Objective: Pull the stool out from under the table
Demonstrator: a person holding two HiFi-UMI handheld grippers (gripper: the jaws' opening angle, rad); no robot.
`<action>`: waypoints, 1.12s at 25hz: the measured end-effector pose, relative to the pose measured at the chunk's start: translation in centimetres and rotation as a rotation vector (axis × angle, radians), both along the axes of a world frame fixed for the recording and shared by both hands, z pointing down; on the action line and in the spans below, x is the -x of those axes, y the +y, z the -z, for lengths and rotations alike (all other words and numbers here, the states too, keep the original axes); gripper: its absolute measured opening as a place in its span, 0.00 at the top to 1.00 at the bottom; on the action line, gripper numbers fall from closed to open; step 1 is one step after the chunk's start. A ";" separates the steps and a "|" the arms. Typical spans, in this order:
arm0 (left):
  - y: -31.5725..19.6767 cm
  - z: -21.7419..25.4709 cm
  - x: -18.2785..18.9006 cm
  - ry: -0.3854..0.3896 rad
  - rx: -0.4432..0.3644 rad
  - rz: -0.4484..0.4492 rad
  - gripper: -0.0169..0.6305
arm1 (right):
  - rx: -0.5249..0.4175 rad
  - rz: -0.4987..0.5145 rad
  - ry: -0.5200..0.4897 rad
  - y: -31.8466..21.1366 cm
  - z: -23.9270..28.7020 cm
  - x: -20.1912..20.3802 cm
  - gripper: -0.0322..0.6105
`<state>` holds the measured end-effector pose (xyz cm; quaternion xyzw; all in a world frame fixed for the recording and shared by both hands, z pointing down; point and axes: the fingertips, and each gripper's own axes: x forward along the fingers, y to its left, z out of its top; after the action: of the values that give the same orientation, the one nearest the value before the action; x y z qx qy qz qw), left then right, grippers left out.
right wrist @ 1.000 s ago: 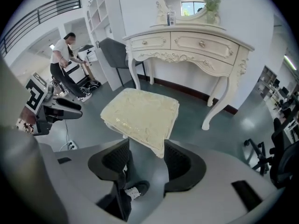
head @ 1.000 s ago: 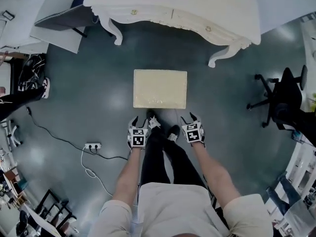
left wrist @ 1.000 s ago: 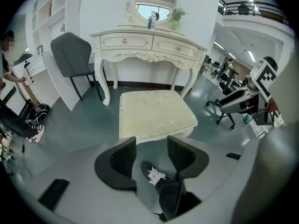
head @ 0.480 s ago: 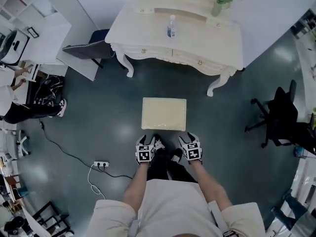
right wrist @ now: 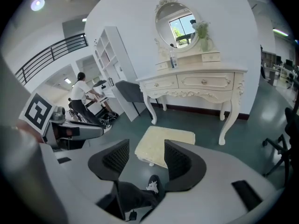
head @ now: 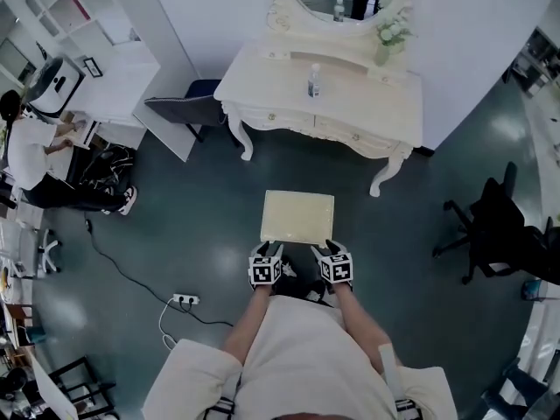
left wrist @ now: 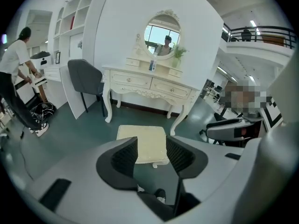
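I read the left gripper (head: 267, 250) with its jaws spread and nothing between the pads; the stool shows only beyond them. The stool (head: 297, 216) stands on the dark teal floor (head: 201, 226), fully out from under the white dressing table (head: 350, 112) and apart from its legs. I read the right gripper (head: 330, 248) as likewise spread and empty, just by the stool's near edge.

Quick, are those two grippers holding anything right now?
Left gripper: open, empty; fingers just closed slightly.
Right gripper: open, empty.
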<state>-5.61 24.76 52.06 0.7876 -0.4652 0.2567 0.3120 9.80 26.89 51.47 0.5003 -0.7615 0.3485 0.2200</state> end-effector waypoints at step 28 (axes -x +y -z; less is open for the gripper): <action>1.8 5.5 -0.3 0.068 -0.136 -0.013 0.91 | -0.096 -0.073 -0.105 2.6 4.0 -2.1 0.67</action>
<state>-5.35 26.59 46.59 0.8182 -0.4656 0.1998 0.2719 11.85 29.54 47.44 0.5189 -0.7690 0.3451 0.1425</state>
